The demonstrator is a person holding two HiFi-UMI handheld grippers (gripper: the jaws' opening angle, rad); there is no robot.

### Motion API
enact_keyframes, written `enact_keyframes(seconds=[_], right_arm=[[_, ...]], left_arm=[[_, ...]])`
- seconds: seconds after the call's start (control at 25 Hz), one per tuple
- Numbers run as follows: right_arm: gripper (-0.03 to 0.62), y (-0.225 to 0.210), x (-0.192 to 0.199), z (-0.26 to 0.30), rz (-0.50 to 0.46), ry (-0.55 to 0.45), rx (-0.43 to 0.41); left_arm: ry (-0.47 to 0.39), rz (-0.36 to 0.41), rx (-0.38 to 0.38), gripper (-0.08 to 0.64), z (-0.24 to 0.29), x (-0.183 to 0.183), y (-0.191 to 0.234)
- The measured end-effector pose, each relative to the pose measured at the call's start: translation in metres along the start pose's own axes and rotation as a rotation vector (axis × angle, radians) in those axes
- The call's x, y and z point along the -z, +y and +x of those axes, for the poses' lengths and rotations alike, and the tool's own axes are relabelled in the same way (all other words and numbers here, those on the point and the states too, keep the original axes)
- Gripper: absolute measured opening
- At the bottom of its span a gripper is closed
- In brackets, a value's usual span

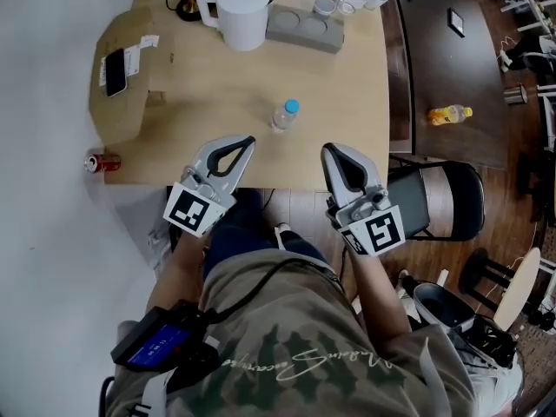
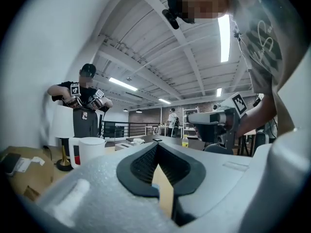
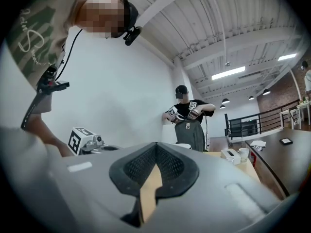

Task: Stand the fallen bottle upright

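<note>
Fingers of your left gripper (image 1: 248,141) are pressed together at the tips with nothing between them, and they hover over the near edge of the pale wooden tabletop (image 1: 347,85). Just beyond them and a little to the right, the small clear plastic bottle with the blue cap (image 1: 283,117) stands upright on the tabletop, apart from both grippers. Your right gripper (image 1: 327,149) is at the same edge, and its fingers are also closed and empty.
</note>
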State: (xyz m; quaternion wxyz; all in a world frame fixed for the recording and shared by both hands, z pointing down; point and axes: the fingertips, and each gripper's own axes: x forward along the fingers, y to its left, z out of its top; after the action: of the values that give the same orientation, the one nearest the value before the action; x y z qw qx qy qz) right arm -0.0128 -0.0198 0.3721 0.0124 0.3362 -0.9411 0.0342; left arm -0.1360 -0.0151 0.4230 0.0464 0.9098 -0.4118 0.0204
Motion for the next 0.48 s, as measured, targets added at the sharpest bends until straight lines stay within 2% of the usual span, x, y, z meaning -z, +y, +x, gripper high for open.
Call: enact_keyframes(seconds=[0.32,0.48], right_arm=[[0.005,0.032,-0.003,-0.085,-0.020,-0.079,-0.017],[0.005,0.049,0.013,-0.128,0.043,-0.054,-0.020]], left_arm=[[0.023,0.011,-0.092,0.002,-0.033,-0.002,-0.078],[0.056,0.016,-0.119,0.002,-0.058,-0.002,-0.118]])
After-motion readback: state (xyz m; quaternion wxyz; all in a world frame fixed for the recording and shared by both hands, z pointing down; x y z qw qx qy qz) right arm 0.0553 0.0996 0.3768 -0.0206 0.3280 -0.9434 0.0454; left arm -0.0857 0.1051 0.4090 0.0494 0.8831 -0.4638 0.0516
